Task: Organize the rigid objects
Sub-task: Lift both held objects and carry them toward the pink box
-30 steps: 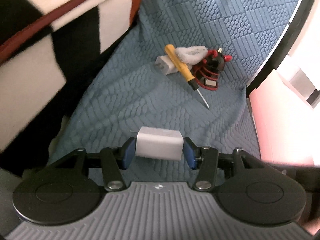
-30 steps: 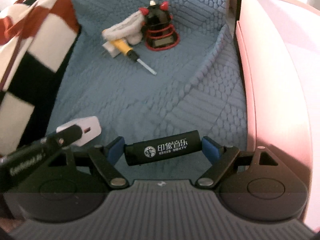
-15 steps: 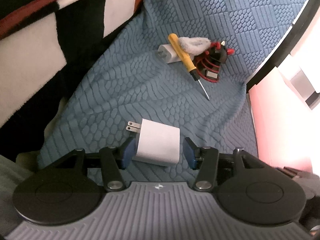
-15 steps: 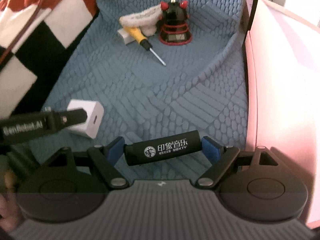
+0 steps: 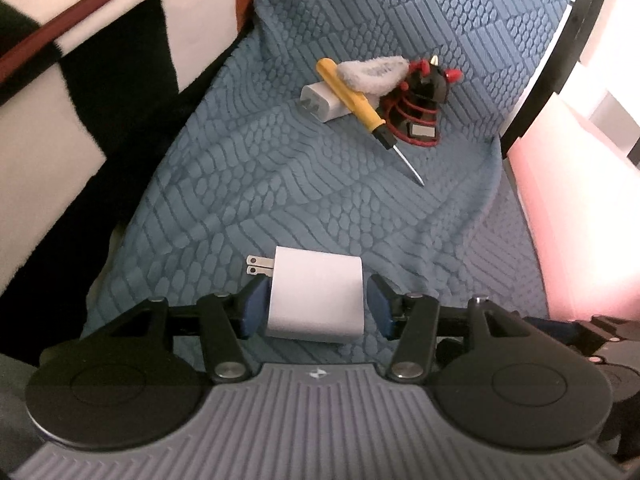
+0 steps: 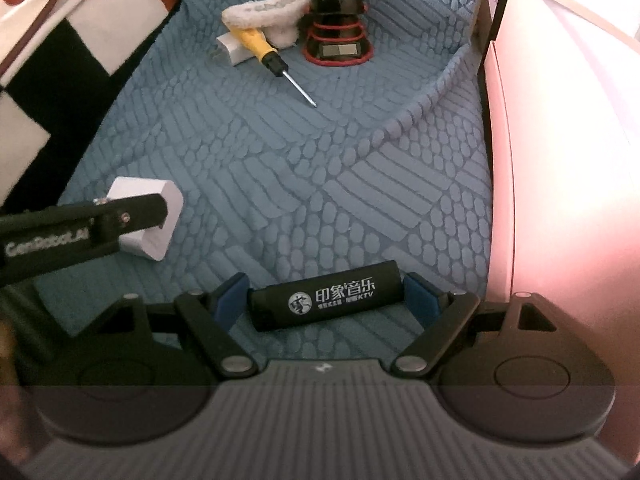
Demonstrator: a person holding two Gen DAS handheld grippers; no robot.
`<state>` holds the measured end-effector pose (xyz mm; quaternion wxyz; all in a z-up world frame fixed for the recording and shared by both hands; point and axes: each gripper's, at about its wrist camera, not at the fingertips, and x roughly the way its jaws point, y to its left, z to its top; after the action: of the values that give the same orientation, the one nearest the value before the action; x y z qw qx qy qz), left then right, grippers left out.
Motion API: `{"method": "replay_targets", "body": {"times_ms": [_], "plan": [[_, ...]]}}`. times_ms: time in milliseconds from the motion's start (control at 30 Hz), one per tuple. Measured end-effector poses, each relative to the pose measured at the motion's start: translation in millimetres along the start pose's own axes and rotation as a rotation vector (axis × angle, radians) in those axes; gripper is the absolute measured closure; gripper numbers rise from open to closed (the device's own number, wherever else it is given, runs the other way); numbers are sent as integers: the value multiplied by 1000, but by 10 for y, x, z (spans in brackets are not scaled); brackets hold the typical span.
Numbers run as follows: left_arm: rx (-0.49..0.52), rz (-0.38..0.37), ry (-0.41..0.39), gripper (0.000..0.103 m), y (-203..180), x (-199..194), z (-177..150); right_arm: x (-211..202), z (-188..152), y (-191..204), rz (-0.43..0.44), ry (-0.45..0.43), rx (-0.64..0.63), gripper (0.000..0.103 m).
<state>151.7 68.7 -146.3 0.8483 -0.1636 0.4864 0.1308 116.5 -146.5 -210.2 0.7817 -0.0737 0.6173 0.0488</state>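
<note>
My left gripper point(image 5: 316, 305) is open around a white plug charger point(image 5: 316, 298) that lies on the blue textured cover point(image 5: 320, 184); gaps show on both sides of it. The same charger shows in the right wrist view point(image 6: 154, 216), partly behind the left gripper's finger. My right gripper point(image 6: 325, 300) stands open around a black lighter point(image 6: 326, 297) with white print, lying on the cover, gaps at both ends. Farther back lie a second white charger point(image 5: 320, 102), a yellow-handled screwdriver point(image 5: 360, 104), a white fluffy piece point(image 5: 372, 72) and a black and red figurine point(image 5: 420, 100).
A black, white and red checked blanket point(image 5: 80, 80) rises along the left. A pink wall or panel point(image 6: 560, 160) and a black frame edge point(image 5: 560, 60) bound the right side.
Both jaws have opened. The left has let go of the white charger, which now lies on the cover. The right has let go of the lighter. Both grippers have pulled back a little.
</note>
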Motion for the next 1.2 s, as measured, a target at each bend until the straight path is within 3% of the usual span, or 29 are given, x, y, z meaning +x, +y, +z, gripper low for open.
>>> {"method": "replay_targets", "body": {"times_ms": [367, 533, 833, 967, 1200], "plan": [[-24, 6, 13, 44, 11, 92, 63, 7, 19, 31, -7, -19, -3, 17], [-64, -54, 21, 45, 52, 23, 109, -102, 94, 72, 5, -47, 1, 17], [-77, -126, -25, 45, 78, -335, 168, -445, 267, 76, 15, -103, 5, 17], [-63, -105, -73, 45, 11, -576, 202, -692, 313, 81, 12, -146, 12, 17], [-56, -143, -119, 45, -155, -980, 238, -1055, 295, -15, 13, -193, 46, 17]]}}
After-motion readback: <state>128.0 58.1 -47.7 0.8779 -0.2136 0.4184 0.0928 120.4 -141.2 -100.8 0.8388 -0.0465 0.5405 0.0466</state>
